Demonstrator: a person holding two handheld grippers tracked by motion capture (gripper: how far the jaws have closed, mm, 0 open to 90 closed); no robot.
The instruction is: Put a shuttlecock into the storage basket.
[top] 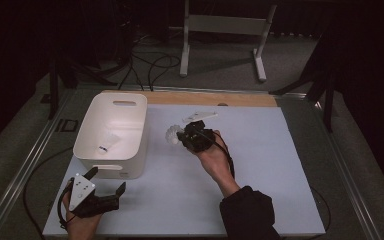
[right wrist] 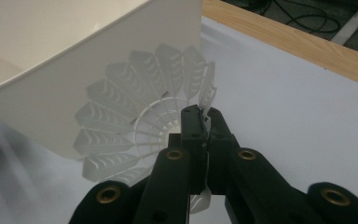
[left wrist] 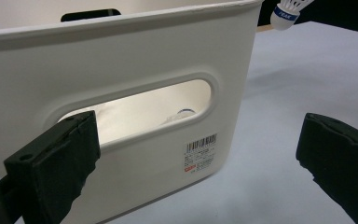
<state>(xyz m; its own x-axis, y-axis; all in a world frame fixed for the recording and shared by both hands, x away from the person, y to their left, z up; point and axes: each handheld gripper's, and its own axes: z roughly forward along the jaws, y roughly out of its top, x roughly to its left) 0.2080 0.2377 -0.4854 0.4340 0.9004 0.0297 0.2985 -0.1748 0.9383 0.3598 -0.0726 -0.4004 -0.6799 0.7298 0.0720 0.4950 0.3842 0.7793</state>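
We are working over a pale blue table (top: 260,165), the widest thing here, with a wooden strip (top: 215,98) running along its far edge. On its left part a white bin (top: 111,135) is standing upright, handle slots cut into its near and far walls. Inside the bin one shuttlecock (top: 106,146) is lying on the floor near the middle; through the near slot we are seeing its blue-banded tip (left wrist: 185,112). Our left gripper (top: 107,184) is resting low at the near left corner of the table, just before the bin, its jaws spread wide with nothing between them. Our right gripper (top: 182,136) is hovering just right of the bin, its jaws pressed together, pinching the skirt of a white plastic shuttlecock (right wrist: 140,121). Another shuttlecock (top: 200,116) is lying on the table beyond it.
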